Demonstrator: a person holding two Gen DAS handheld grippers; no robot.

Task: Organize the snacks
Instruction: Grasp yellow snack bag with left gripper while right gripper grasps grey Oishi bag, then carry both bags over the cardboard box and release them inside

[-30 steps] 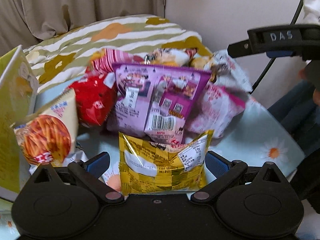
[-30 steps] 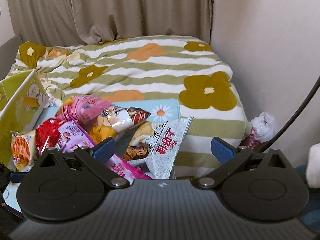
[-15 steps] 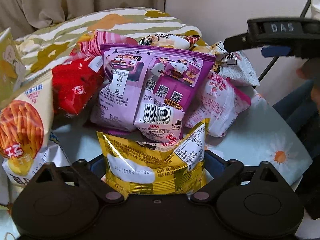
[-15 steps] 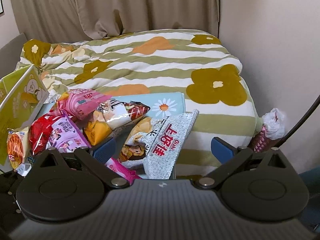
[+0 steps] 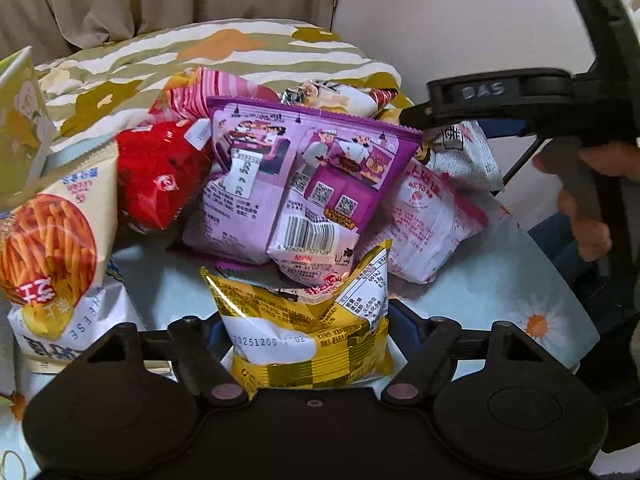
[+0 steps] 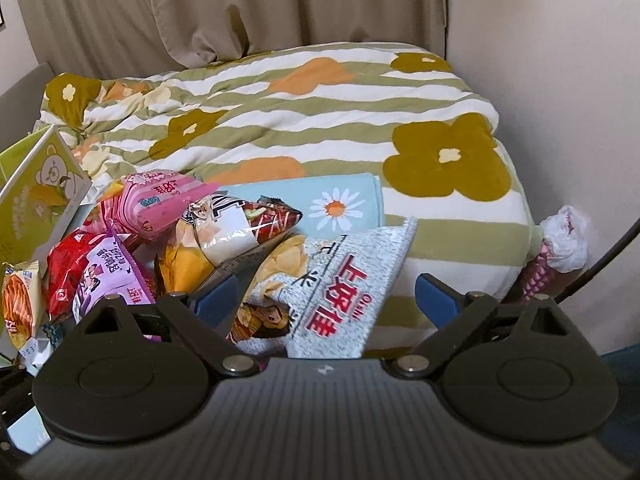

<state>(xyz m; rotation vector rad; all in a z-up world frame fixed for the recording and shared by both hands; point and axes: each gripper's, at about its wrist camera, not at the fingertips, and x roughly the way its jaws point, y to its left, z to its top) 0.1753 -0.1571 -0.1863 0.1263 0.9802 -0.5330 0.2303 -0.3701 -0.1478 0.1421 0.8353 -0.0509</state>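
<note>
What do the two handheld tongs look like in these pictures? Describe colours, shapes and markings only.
Both the left tongs and right tongs have matt black bodies with two round discs, angled black linkage arms with silver pivot pins, and blue finger pads. The right one, seen side-on, bears "DAS".

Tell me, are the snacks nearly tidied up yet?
Not nearly. Nothing looks sorted: the purple bag, red bag and others lie in a heap. The left hand-held gripper has just been closing around the gold bag. The right hand-held gripper is open, empty.
</note>
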